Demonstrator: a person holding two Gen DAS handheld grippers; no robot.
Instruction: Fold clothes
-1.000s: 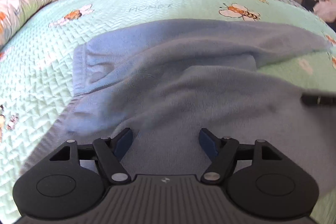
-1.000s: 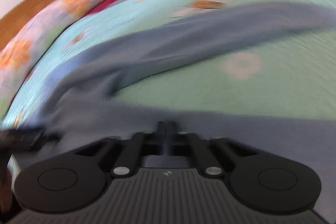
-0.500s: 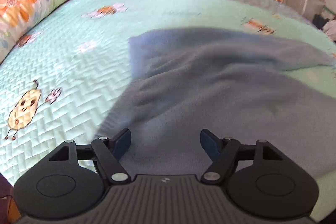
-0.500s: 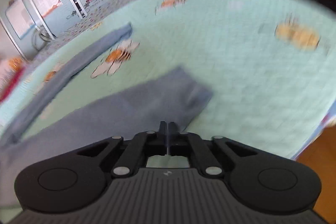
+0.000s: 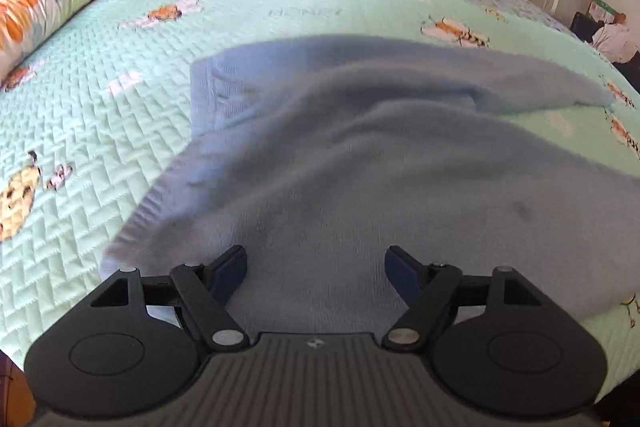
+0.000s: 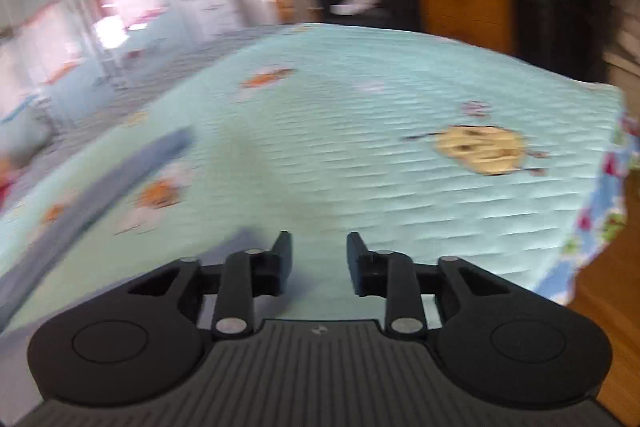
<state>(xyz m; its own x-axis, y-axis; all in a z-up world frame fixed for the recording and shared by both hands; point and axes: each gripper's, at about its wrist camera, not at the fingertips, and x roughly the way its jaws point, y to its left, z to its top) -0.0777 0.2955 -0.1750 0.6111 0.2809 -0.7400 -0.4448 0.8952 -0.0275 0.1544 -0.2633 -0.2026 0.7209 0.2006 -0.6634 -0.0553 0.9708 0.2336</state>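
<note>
a grey-blue knitted garment (image 5: 360,167) is spread, rumpled, across the centre and right of the left wrist frame, its ribbed hem seen at centre left and one sleeve stretched toward the right edge. in the blurred right wrist frame, a sleeve is seen at lower left.

We see bright daylight from the windows (image 6: 120,23) at eleven o'clock; the right wrist view is motion-blurred, and fisheye bending curves both views' edges.
</note>
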